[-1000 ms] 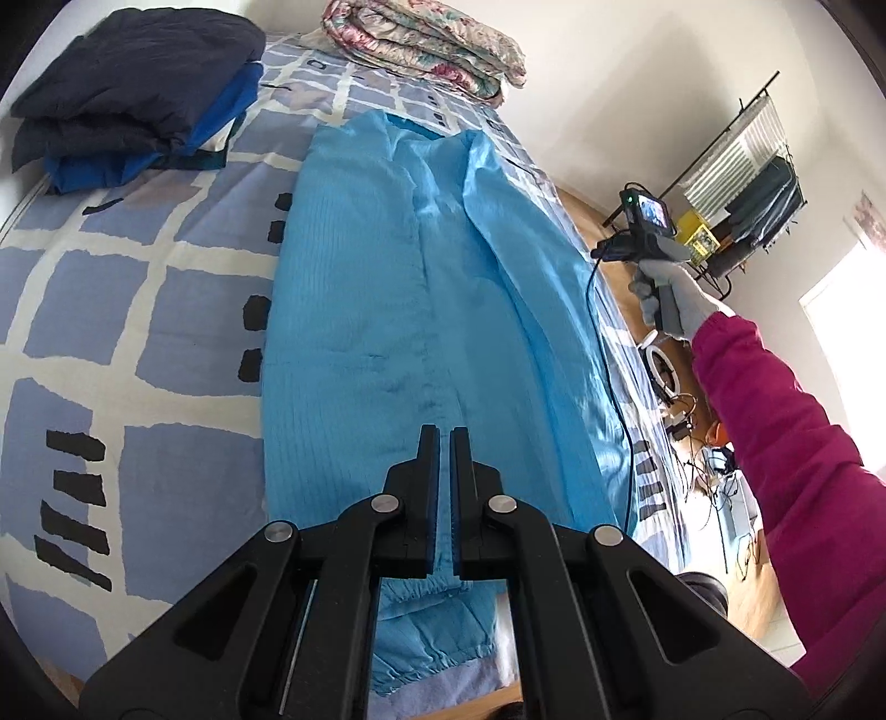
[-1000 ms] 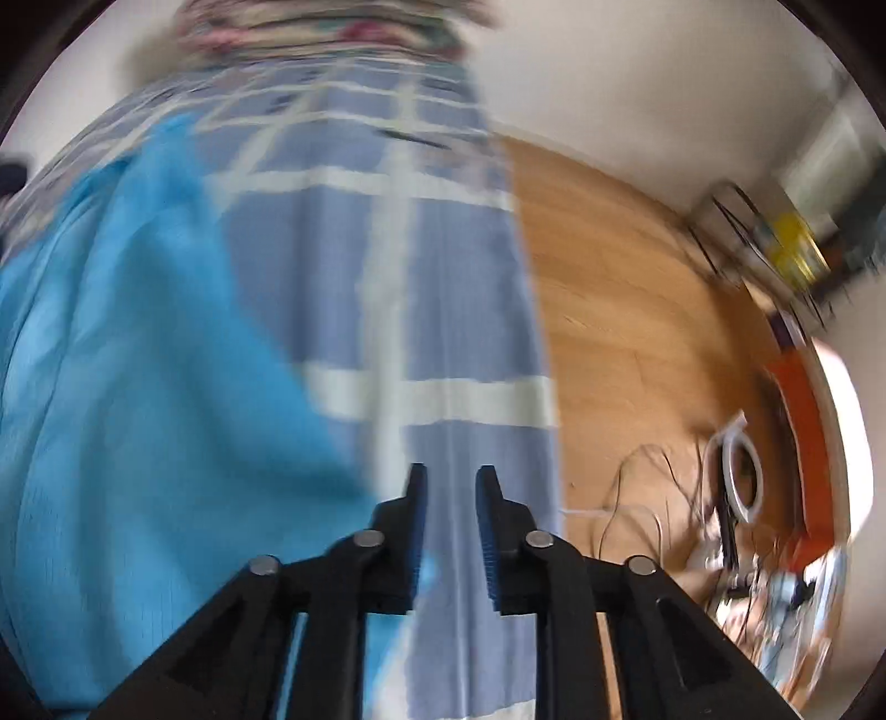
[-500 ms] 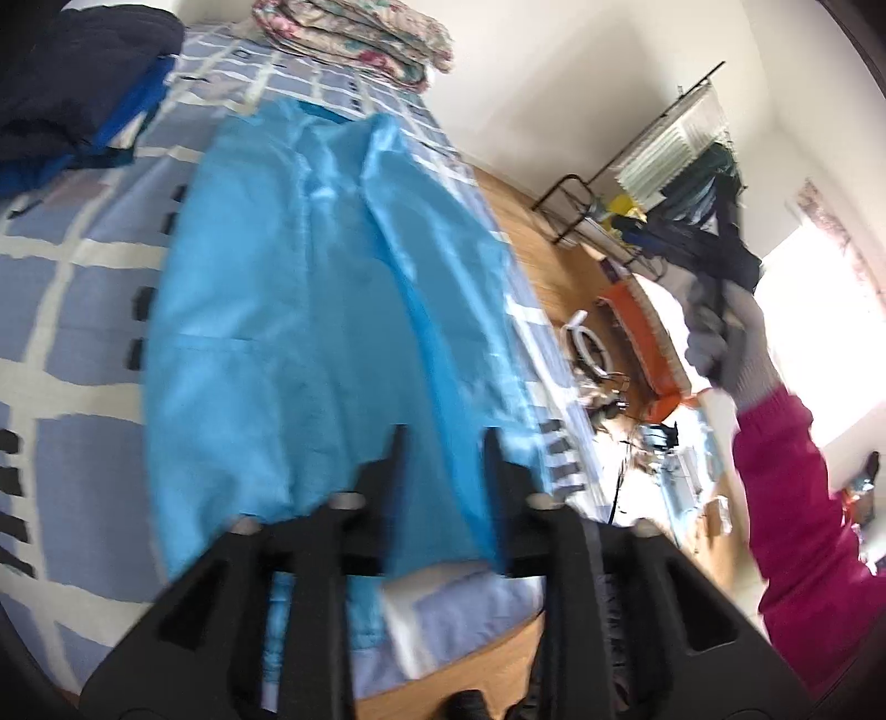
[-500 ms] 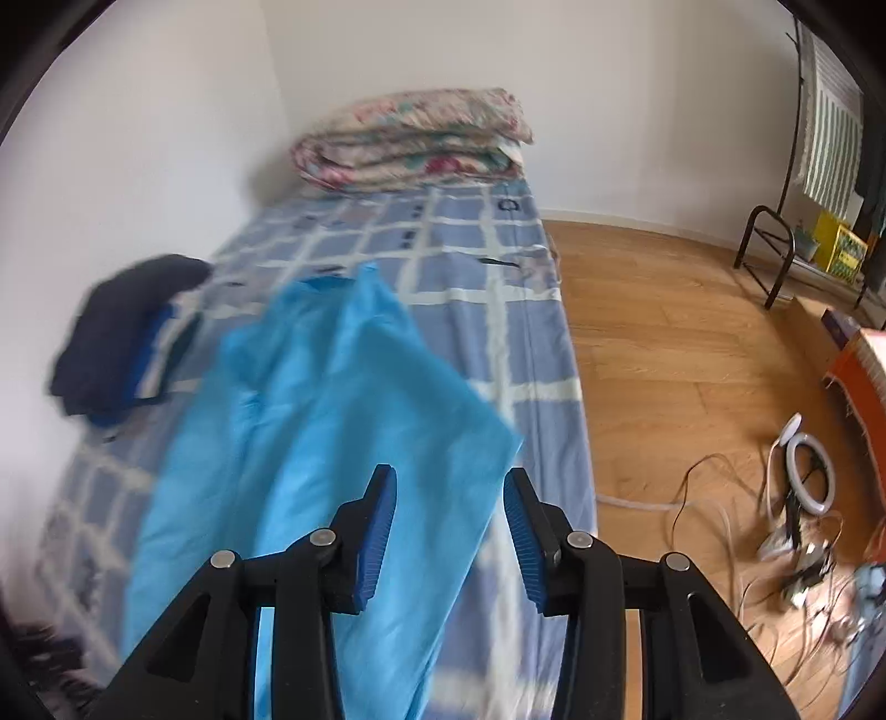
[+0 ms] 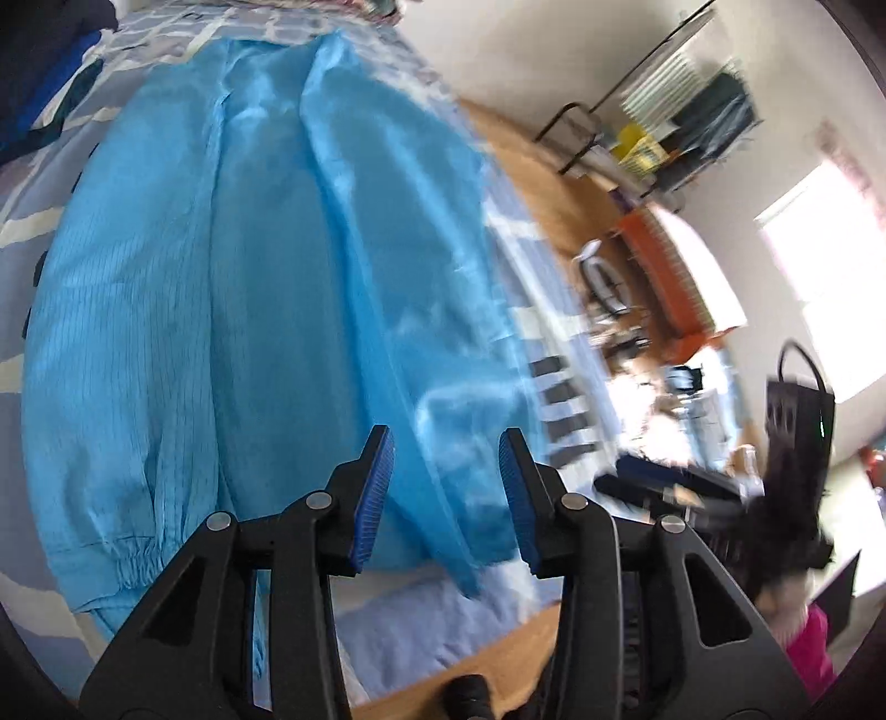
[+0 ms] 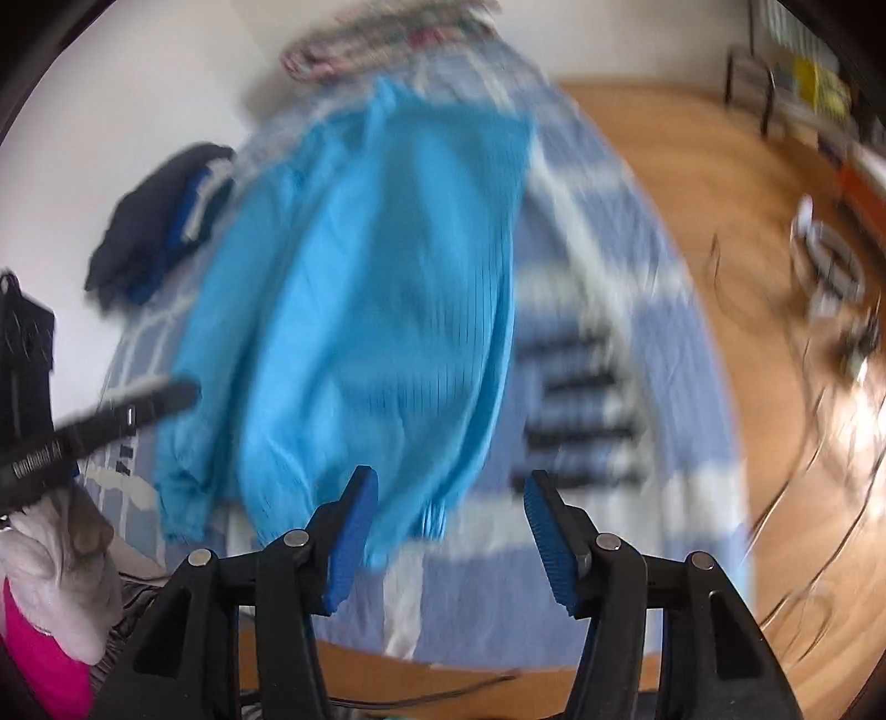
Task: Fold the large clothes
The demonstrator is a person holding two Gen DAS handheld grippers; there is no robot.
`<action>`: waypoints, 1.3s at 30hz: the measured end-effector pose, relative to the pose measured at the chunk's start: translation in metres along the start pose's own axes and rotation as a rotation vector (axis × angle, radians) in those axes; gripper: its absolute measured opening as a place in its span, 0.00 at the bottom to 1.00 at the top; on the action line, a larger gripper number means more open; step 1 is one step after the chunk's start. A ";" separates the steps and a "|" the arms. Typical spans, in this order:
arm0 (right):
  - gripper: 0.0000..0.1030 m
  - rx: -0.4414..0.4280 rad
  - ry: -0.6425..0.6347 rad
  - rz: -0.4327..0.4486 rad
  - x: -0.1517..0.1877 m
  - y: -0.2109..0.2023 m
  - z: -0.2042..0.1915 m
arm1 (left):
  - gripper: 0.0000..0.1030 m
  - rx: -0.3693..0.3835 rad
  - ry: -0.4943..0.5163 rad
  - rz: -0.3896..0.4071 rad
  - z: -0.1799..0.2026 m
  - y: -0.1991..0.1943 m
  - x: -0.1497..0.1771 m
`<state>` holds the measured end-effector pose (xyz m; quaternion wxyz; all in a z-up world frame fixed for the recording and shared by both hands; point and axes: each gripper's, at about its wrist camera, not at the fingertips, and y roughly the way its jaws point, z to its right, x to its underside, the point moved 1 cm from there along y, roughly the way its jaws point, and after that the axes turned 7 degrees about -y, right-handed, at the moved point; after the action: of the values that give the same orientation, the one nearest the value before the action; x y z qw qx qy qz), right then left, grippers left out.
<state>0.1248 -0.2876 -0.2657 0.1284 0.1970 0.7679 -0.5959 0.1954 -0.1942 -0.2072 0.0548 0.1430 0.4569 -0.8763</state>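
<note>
A large light-blue garment (image 5: pixel 249 288) lies lengthwise on the bed, its long sides folded inward, elastic cuffs at the near end. It also shows in the right wrist view (image 6: pixel 360 288), blurred. My left gripper (image 5: pixel 446 476) is open and empty, above the garment's near end. My right gripper (image 6: pixel 451 526) is open and empty, above the foot of the bed near the garment's cuffs. Neither touches the cloth.
The bed has a blue and white checked sheet (image 6: pixel 609 288). Dark folded clothes (image 6: pixel 155 221) sit at its far left, a floral quilt (image 6: pixel 382 39) at the head. Wooden floor (image 6: pixel 692 166) with cables, a ring light (image 6: pixel 830 260) and a rack (image 5: pixel 664 111) lies right.
Both grippers have opened wider and pulled back toward the foot of the bed. The right gripper swung down from a high view to just above the garment's near end.
</note>
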 end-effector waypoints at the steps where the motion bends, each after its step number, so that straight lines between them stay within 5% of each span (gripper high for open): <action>1: 0.56 0.006 0.016 -0.006 0.006 0.008 0.002 | 0.39 -0.006 -0.019 -0.004 -0.004 0.005 0.002; 5: 0.62 -0.016 0.088 -0.001 0.018 0.030 0.009 | 0.38 -0.030 -0.088 -0.022 -0.032 0.022 0.012; 8: 0.64 -0.071 0.145 -0.017 0.019 0.044 0.015 | 0.16 -0.009 -0.142 -0.052 -0.050 0.033 0.019; 13: 0.63 -0.088 0.131 -0.022 0.013 0.054 0.009 | 0.07 0.002 -0.185 -0.065 -0.068 0.045 0.023; 17: 0.17 -0.090 0.098 -0.041 0.010 0.061 0.000 | 0.04 0.028 -0.210 -0.071 -0.074 0.047 0.024; 20: 0.05 -0.118 0.093 -0.038 0.009 0.054 -0.003 | 0.02 0.092 -0.232 -0.077 -0.073 0.039 0.026; 24: 0.04 -0.172 0.105 0.054 0.010 0.009 0.007 | 0.02 0.193 -0.256 -0.067 -0.070 0.025 0.034; 28: 0.04 -0.126 0.110 0.060 0.017 0.005 0.021 | 0.02 0.058 -0.208 -0.102 -0.076 0.044 0.045; 31: 0.04 -0.062 0.095 0.014 0.024 0.026 0.022 | 0.01 0.038 -0.206 -0.078 -0.079 0.038 0.051; 37: 0.04 -0.135 0.145 0.021 0.032 0.026 0.040 | 0.01 -0.003 -0.136 0.032 -0.063 0.001 0.052; 39: 0.13 -0.156 0.138 0.031 0.032 0.018 0.045 | 0.01 0.016 -0.080 0.059 -0.044 -0.009 0.055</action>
<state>0.1024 -0.3221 -0.3066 0.0992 0.2391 0.8157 -0.5172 0.1502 -0.1514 -0.2404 0.0978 0.1217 0.4428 -0.8829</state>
